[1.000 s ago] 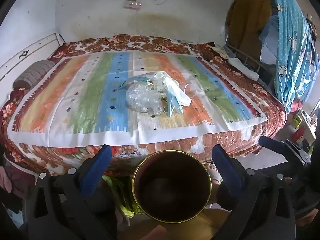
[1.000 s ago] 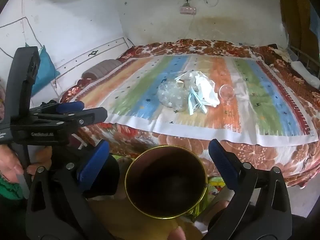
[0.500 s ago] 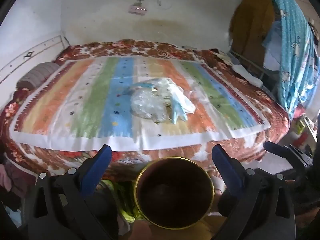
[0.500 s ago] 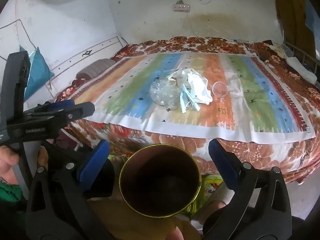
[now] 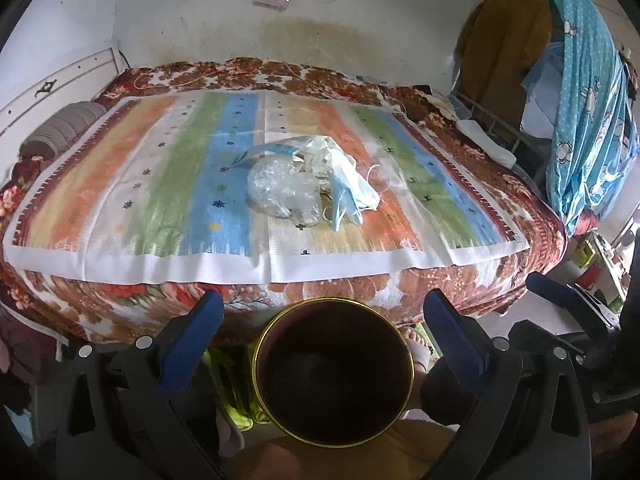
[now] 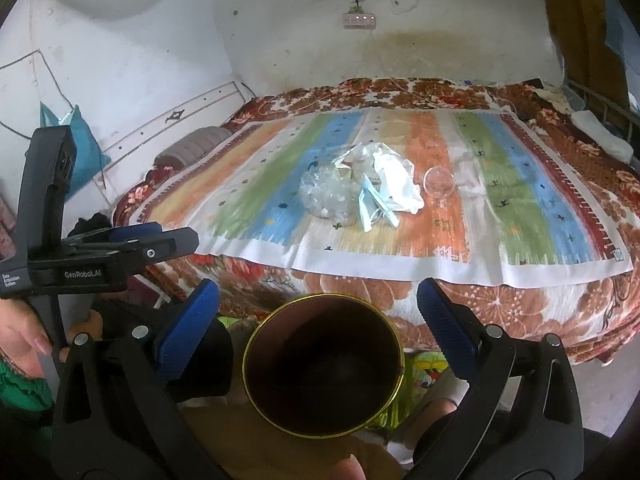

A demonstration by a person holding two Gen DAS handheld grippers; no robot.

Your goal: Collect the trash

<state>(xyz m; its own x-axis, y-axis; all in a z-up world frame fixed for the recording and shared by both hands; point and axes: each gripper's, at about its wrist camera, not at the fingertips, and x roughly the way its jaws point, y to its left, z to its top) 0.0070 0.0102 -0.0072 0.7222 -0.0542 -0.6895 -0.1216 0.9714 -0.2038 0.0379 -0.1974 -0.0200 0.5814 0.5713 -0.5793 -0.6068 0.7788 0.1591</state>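
A pile of trash lies in the middle of the bed: a crumpled clear plastic bag (image 5: 282,190) (image 6: 326,194), white paper and blue face masks (image 5: 344,196) (image 6: 390,190), and a clear plastic cup (image 6: 439,181) to its right. A dark can with a gold rim (image 5: 334,372) (image 6: 322,366) stands low in front of the bed, between the fingers of each gripper in both views. My left gripper (image 5: 324,332) is open and empty. My right gripper (image 6: 318,316) is open and empty. Both are well short of the trash.
The bed carries a striped mat (image 5: 160,184) over a red floral blanket (image 5: 360,280). A grey bolster (image 5: 60,130) lies at the left. Clothes hang on a rack (image 5: 576,80) at the right. The left gripper's body (image 6: 100,256) shows left in the right wrist view.
Both views have shifted slightly, the bed and trash sitting a little differently in frame. The can stays between the fingers. Both grippers stay open.
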